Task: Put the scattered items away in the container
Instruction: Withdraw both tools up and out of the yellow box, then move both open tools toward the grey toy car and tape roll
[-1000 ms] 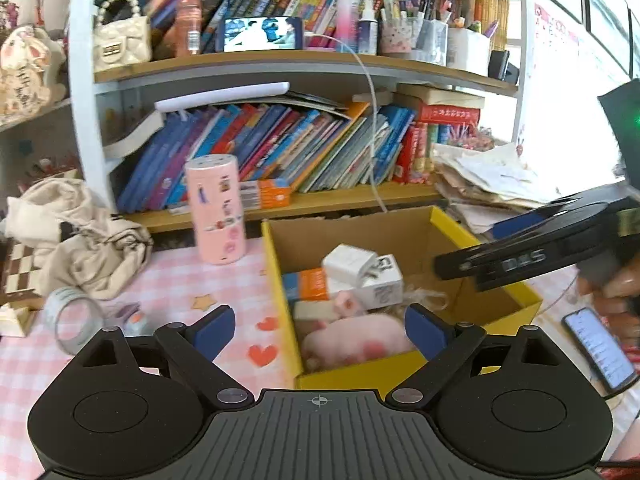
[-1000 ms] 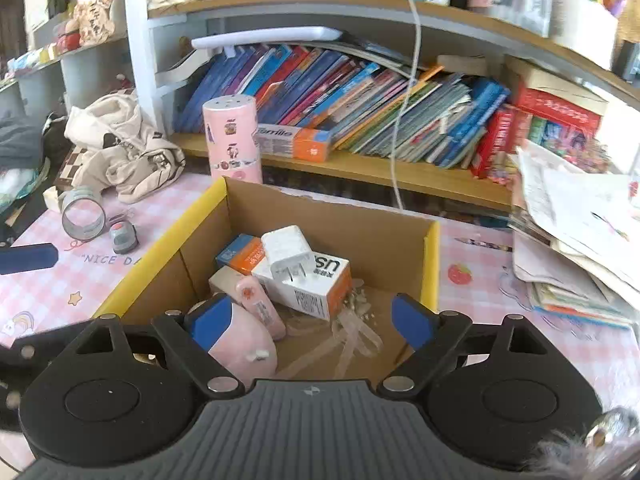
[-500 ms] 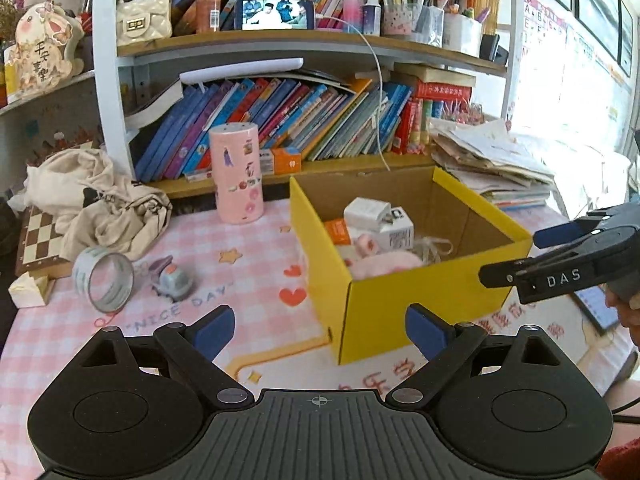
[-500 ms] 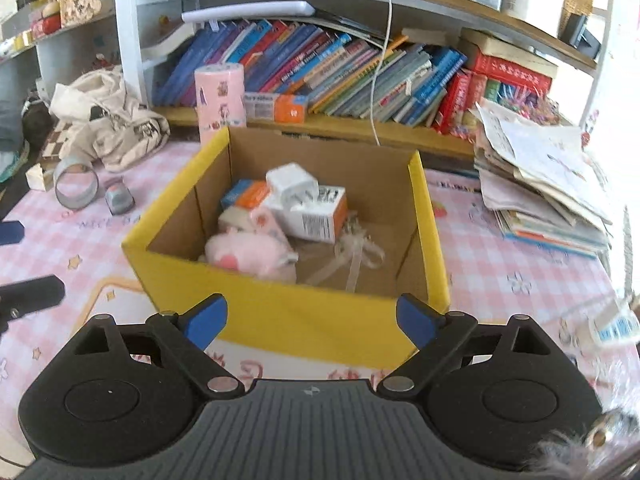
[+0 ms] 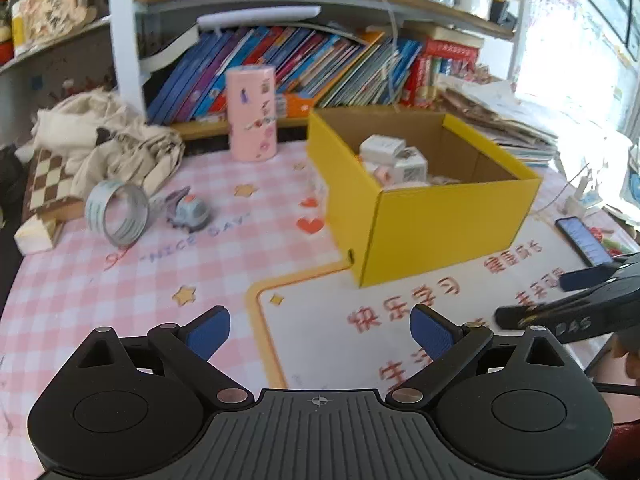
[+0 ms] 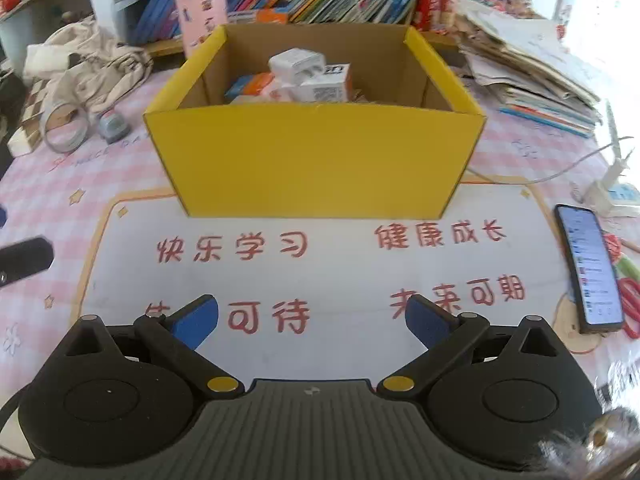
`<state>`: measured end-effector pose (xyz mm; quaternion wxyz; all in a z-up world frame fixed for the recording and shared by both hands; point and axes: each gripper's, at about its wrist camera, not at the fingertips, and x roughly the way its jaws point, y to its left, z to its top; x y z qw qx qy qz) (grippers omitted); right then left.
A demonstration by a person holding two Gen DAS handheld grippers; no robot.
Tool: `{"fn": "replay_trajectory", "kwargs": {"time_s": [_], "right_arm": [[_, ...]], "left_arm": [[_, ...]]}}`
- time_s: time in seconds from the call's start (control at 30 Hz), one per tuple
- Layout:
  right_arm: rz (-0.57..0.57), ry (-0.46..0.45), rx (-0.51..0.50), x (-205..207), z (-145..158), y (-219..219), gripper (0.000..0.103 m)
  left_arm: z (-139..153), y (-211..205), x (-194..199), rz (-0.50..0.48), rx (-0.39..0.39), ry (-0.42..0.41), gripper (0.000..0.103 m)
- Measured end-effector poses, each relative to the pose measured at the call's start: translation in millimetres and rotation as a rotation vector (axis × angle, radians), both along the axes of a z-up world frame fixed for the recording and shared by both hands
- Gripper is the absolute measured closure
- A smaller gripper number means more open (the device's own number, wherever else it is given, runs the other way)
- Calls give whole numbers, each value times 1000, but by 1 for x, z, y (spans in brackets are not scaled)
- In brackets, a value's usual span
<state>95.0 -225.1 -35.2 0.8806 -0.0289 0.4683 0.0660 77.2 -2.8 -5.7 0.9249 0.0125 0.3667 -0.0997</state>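
Both the left gripper (image 5: 320, 330) and right gripper (image 6: 311, 318) hover with jaws spread and empty; the yellow cardboard box (image 6: 316, 160), holding what appear to be small cartons, sits ahead on the table (image 6: 332, 264).

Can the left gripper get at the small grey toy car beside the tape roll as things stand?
Probably yes: the left gripper is open and empty, and only bare pink checked mat lies between it and the small grey toy car.

Box (image 6: 316, 160): yellow outside, brown cardboard inside. Table mat (image 5: 120, 300): pink-and-white check, white centre panel with red characters, orange border. Cylinder (image 5: 251, 114), upper centre: pink, stickered. Tape roll (image 5: 116, 214): grey-blue striped. Gripper pads (image 5: 208, 330): blue.
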Motion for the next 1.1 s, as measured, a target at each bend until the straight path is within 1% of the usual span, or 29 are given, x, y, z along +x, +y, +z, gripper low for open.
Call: {"fn": "replay_trajectory", "kwargs": {"time_s": [0.17,0.27,0.37,0.53,0.8,1.1], "right_arm": [[15,23,-22,-7,-5,14,2],[24,37,-36,-11,-8,22,0],[39,54,-48,-14,-12,32,0],[87,83,-58,-19,-18,50,0],[134,104,-63,-20,-23,74,0],[175,105,-67,-19,-24,95,0]], "left_arm": [[-9,11,-2,14,-5,51,4],[-16,13,-4,-3,12,88,4],[-20,15,-8,-31,23,106,4],[-24,24,-14,-36,32,122,4],[-30,48,-20,21,28,151,4],[-28,63,-25,50,30,145,4]]}}
